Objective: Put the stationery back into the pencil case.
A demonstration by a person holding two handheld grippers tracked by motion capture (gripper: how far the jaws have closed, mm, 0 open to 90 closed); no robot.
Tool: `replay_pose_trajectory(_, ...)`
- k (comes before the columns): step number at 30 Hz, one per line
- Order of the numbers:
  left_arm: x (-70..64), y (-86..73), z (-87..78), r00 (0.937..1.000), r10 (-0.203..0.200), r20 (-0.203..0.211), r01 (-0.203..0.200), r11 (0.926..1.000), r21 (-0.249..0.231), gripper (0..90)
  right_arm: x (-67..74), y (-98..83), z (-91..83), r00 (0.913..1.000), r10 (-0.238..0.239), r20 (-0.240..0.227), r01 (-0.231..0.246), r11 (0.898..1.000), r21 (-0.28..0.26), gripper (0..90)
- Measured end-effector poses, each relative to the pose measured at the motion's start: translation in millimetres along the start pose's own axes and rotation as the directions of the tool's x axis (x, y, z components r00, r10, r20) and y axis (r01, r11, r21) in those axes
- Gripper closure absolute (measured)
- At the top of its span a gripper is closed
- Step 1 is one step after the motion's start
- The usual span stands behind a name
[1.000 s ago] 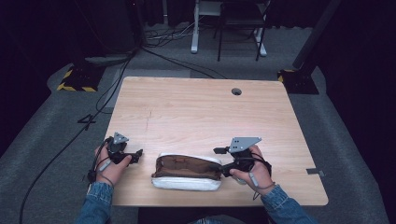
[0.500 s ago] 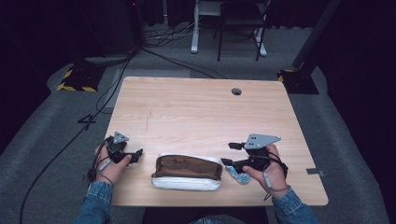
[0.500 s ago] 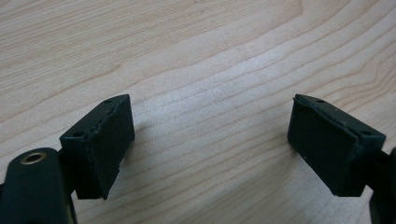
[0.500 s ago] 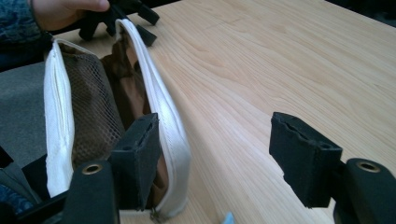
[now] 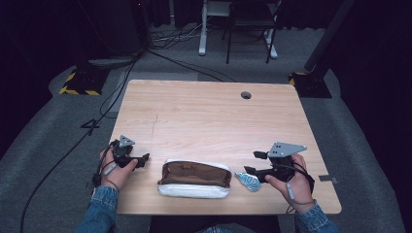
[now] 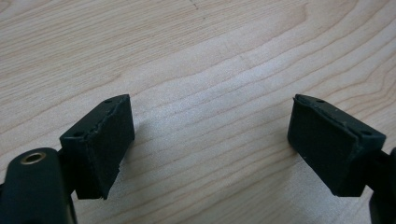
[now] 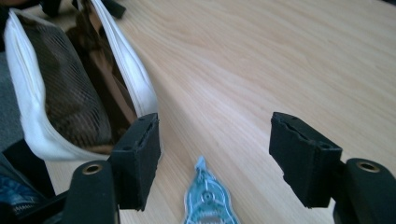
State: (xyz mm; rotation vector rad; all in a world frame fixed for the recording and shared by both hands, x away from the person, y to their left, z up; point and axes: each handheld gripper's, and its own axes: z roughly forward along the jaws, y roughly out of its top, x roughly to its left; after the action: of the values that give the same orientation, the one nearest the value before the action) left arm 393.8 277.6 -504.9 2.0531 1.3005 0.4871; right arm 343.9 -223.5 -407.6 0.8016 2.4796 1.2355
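Right gripper view shows the right gripper (image 7: 215, 158) with jaws spread and empty, a small blue tape dispenser (image 7: 208, 198) lying on the table (image 7: 280, 56) between them, the open pouch (image 7: 70, 93) beside one jaw; the left gripper (image 6: 210, 149) is spread too, over bare wood; judging by this, nothing is packed yet

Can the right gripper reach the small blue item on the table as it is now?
Probably yes. The right gripper has its jaws open, and the blue item lies flat between them, apart from the pouch, with nothing over it.
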Motion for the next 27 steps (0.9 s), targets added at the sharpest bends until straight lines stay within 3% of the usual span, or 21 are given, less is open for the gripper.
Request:
replay_pose_trajectory(8, 0.4, 0.3, 0.5, 1.0000, -0.002, 0.002, 0.002, 1.0000, -0.001, 15.0, -1.7, -10.1, 1.3, 0.9994, 0.009, 0.034, -0.012, 0.997, 0.077, 30.2)
replay_pose_trajectory(12, 1.3, 1.0, 0.7, 1.0000, 0.002, -0.004, -0.002, 1.0000, 0.000, 15.0, -3.7, -14.1, 5.5, 0.9988, 0.019, 0.046, -0.025, 0.990, 0.140, 26.6)
replay_pose_trajectory(15, 1.2, 1.1, 1.0, 1.0000, -0.001, -0.003, 0.001, 1.0000, -0.001, 15.0, -3.4, -15.5, 7.1, 0.9988, 0.019, 0.046, -0.026, 0.987, 0.157, 26.2)
replay_pose_trajectory(19, 1.9, 1.8, 1.6, 1.0000, 0.004, 0.000, -0.004, 1.0000, 0.001, 15.0, -3.3, -20.7, 14.2, 0.9981, 0.012, 0.061, -0.027, 0.966, 0.255, 20.9)
replay_pose_trajectory(20, 2.0, 1.9, 1.7, 1.0000, 0.005, 0.000, -0.005, 1.0000, 0.001, 15.0, -3.3, -20.7, 14.2, 0.9981, 0.012, 0.061, -0.027, 0.966, 0.255, 20.9)
replay_pose_trajectory(24, 2.1, 2.1, 1.8, 1.0000, 0.005, 0.001, -0.005, 1.0000, 0.001, 15.0, -4.6, -28.7, 24.0, 0.9976, 0.018, 0.067, -0.039, 0.944, 0.326, 19.1)
replay_pose_trajectory(27, 2.3, 2.2, 1.7, 1.0000, 0.006, 0.003, -0.006, 1.0000, 0.003, 15.0, -4.3, -30.5, 27.5, 0.9979, 0.014, 0.064, -0.035, 0.938, 0.345, 19.1)
